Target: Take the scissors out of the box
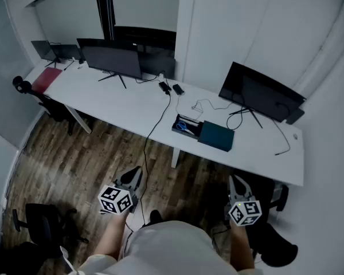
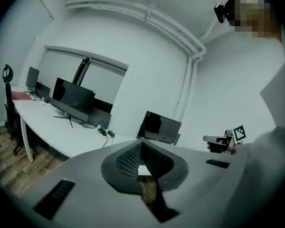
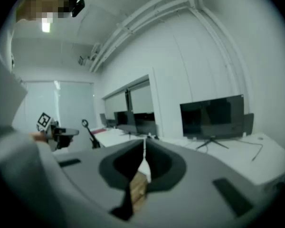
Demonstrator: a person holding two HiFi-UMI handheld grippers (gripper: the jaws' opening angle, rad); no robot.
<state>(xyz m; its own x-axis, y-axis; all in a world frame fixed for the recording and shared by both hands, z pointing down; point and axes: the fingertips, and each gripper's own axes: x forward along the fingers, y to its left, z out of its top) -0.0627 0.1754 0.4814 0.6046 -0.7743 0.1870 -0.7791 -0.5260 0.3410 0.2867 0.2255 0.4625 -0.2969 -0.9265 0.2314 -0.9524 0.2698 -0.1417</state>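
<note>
over floor (image 1: 74,153), l gripper (image 1: 136,172), r gripper (image 1: 235,180): jaws closed, empty.

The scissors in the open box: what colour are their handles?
The scissors have blue handles, best seen in the head view.

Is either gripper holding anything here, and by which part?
Nothing is held. The left gripper and right gripper are both shut and empty; the blue-handled scissors lie in the open dark box on the white desk.
</note>
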